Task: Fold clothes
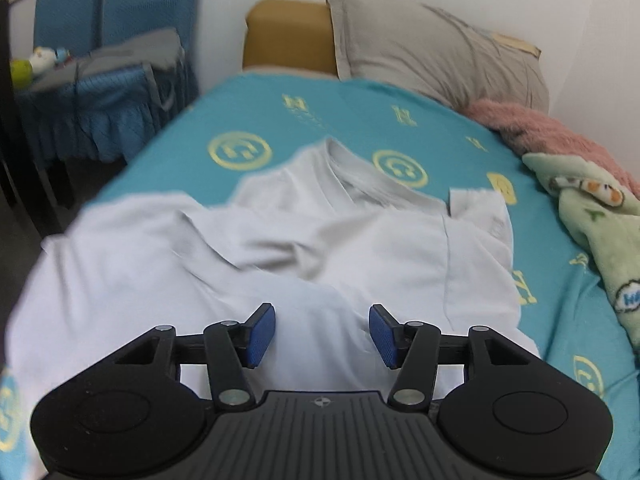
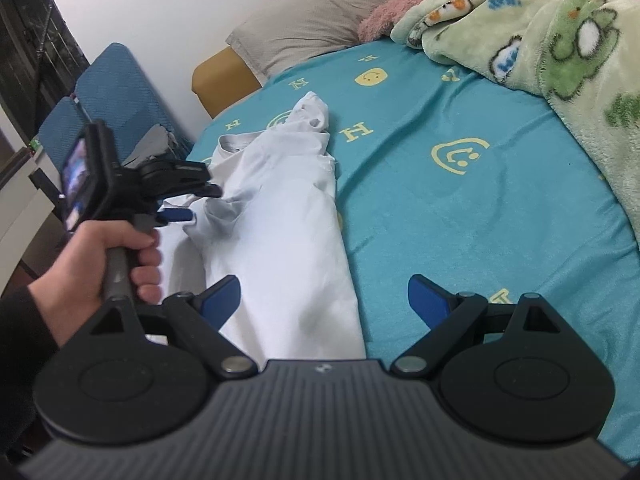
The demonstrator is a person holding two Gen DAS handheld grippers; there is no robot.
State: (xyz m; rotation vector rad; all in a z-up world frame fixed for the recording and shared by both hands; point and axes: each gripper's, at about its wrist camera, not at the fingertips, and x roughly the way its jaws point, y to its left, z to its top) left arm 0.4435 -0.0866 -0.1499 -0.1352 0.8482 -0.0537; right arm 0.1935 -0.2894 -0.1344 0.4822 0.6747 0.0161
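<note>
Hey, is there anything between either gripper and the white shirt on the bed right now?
Nothing visible. The left gripper hangs open directly over the white shirt, and the right gripper is open at the shirt's near right edge. The green blanket and grey pillow lie apart from it.

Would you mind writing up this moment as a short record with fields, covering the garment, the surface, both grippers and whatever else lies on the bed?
garment: white shirt, crumpled, partly folded over itself, collar toward the pillow
surface: teal bedsheet with yellow smiley prints
left gripper: open, low over the shirt, holding nothing
right gripper: open, over the shirt's near right edge, holding nothing
hand: grips the left gripper's handle
far end: grey pillow
right side: green blanket and pink blanket, bunched
</note>
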